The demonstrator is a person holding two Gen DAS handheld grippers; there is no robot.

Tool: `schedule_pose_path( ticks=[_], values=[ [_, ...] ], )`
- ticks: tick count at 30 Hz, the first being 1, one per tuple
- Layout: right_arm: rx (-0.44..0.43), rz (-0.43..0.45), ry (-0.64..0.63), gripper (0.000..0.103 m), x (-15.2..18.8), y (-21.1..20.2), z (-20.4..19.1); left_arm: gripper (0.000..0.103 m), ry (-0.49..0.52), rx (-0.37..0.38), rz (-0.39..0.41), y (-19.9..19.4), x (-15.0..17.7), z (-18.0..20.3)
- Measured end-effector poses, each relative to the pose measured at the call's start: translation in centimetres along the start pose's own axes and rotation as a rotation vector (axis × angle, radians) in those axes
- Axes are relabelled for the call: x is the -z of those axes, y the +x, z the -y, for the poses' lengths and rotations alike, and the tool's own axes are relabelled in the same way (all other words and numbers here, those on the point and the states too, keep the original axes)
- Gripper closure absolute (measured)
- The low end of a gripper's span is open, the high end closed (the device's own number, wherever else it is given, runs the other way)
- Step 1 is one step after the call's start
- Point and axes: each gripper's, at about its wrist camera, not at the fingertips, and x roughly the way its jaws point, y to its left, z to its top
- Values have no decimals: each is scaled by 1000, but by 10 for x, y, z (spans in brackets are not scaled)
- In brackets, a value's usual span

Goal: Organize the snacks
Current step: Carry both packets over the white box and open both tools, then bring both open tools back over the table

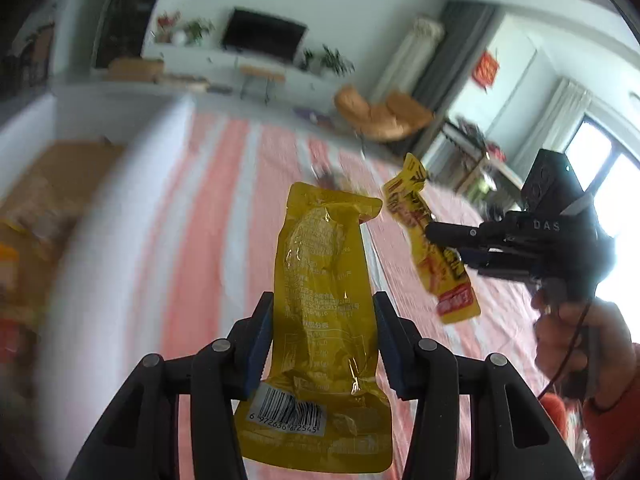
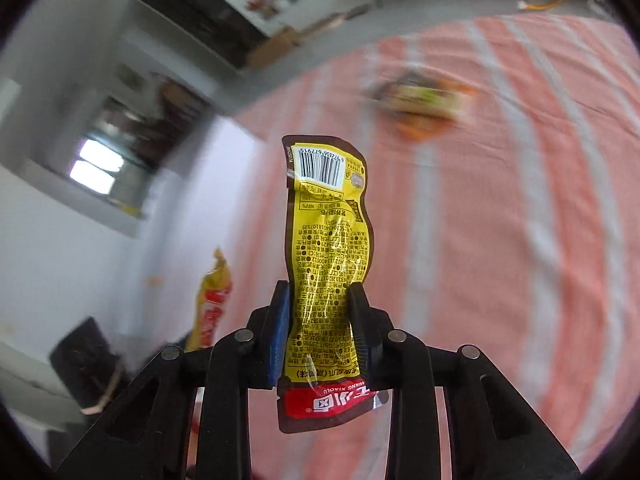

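Note:
My left gripper (image 1: 324,304) is shut on a wide yellow snack pouch (image 1: 324,256), held upright above the bed with its barcode end hanging below the pads. Over to the right in the same view, my right gripper (image 1: 448,246) is in a person's hand (image 1: 568,332) and clamps a narrow yellow-and-red snack packet (image 1: 432,248). In the right wrist view that gripper (image 2: 320,292) is shut on the packet (image 2: 328,220), barcode end up and red end below the pads. The left pouch (image 2: 212,296) shows edge-on at the lower left.
A pink-and-white striped cloth (image 2: 500,200) covers the surface below. Another snack pack (image 2: 424,104) lies blurred on it, farther off. A brown cardboard box (image 1: 48,184) with packets sits at the left edge. The room beyond has a TV, a chair and windows.

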Motion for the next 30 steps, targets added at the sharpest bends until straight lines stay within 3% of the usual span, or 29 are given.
schedule_pose_path(
  ticks=[2, 7, 8, 9, 11, 12, 14, 16, 18, 21, 24, 27, 30],
  values=[
    [-96, -2, -38, 73, 0, 5, -48, 55, -9, -69, 49, -35, -13, -20],
    [-292, -64, -164, 69, 4, 50, -177, 54, -90, -342, 114, -105, -23, -98],
    [-310, -73, -187, 67, 8, 62, -200, 47, -120, -421, 119, -117, -22, -117],
    [-339, -79, -204, 60, 12, 77, -225, 28, -141, -482, 122, -125, -21, -130],
    [-374, -99, -211, 32, 18, 100, -248, 13, -179, -601, 138, -144, -14, -154],
    [-369, -114, -218, 17, 21, 111, -257, 13, -193, -644, 152, -153, -10, -160],
    [-334, -83, -241, 18, 25, 115, -255, 13, -213, -672, 172, -166, 0, -164],
    [-272, -35, -286, 18, 29, 110, -240, 12, -220, -656, 188, -170, 8, -159],
    [-130, 15, -343, 18, 34, 102, -205, 12, -205, -598, 183, -164, 14, -142],
    [199, 62, -431, 18, 50, 90, -125, 12, -143, -434, 175, -143, 19, -94],
    [450, 61, -431, 18, 67, 67, -43, 9, -48, -263, 134, -109, 18, -36],
    [587, 96, -409, 18, 82, 26, 16, 0, 60, -135, 68, -67, 24, 20],
    [655, 146, -364, 18, 93, -12, 52, 0, 149, -98, -29, -15, 35, 60]
  ],
)
